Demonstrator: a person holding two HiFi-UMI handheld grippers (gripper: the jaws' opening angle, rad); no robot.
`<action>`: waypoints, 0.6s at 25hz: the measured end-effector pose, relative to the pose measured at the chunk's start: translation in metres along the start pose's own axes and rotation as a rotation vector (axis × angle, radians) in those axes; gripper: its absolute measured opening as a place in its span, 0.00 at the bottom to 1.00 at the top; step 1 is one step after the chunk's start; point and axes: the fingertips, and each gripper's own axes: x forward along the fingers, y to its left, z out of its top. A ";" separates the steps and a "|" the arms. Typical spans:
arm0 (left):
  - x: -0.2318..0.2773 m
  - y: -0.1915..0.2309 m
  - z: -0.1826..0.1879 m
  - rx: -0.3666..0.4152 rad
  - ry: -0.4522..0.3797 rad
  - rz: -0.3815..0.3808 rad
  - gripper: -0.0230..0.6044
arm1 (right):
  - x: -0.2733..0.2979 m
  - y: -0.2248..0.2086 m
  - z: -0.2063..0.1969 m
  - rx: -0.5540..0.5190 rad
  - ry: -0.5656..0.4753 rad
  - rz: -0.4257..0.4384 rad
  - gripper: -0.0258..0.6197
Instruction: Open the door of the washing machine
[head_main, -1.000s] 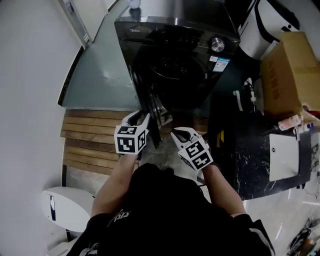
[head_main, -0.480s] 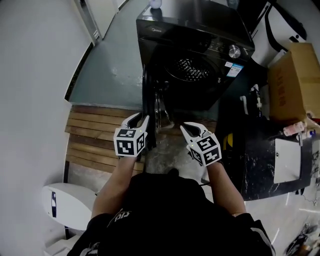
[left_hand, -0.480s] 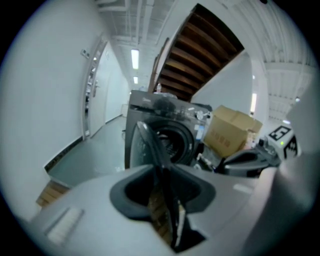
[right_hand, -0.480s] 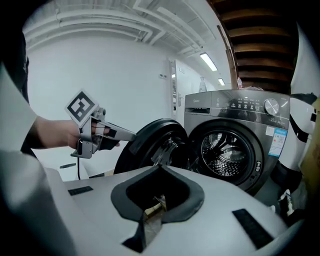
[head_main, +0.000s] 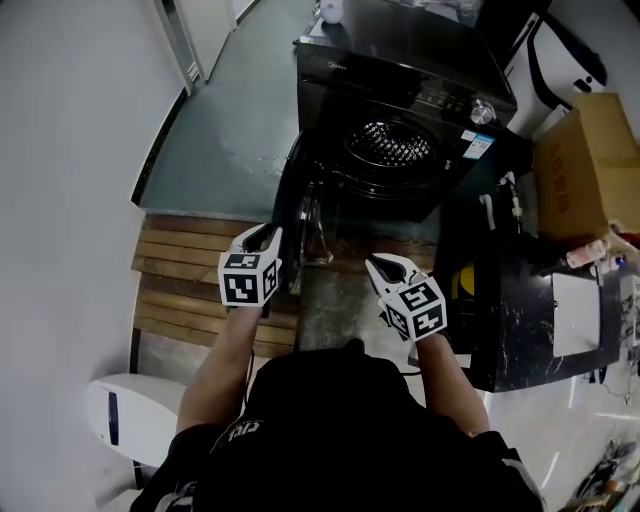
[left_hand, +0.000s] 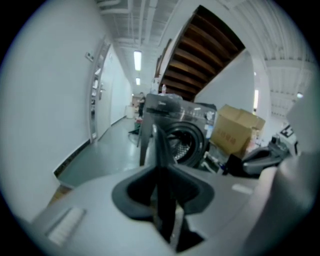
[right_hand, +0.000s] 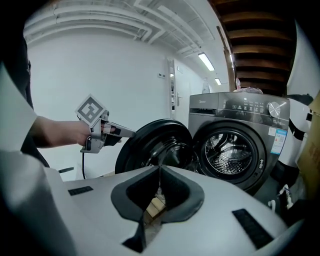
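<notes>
Door: the round, dark, glass-fronted door (head_main: 303, 215) stands swung out to the left of the dark grey front-loading washing machine (head_main: 400, 90), at upper centre of the head view and seen nearly edge-on there.
Drum: the perforated metal drum (head_main: 392, 145) is exposed.
Left gripper (head_main: 265, 236): just left of the door's rim, with its jaws closing to a narrow gap. The door's edge lines up with that gap, and contact is unclear.
Right gripper (head_main: 384, 266): jaws pressed together and empty, below the door and apart from it.
Surroundings: wooden slat floor (head_main: 180, 270) at left, and a brown cardboard box (head_main: 580, 160) at right, cut off by the frame.
</notes>
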 end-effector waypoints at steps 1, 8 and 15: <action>-0.002 0.007 0.000 0.003 -0.001 0.009 0.18 | 0.001 0.003 0.001 0.001 -0.002 -0.002 0.04; -0.009 0.057 0.003 -0.009 -0.018 0.074 0.18 | 0.002 0.021 0.004 0.010 0.002 -0.024 0.04; -0.011 0.088 0.005 -0.018 -0.041 0.134 0.20 | -0.006 0.019 -0.011 0.033 0.035 -0.053 0.04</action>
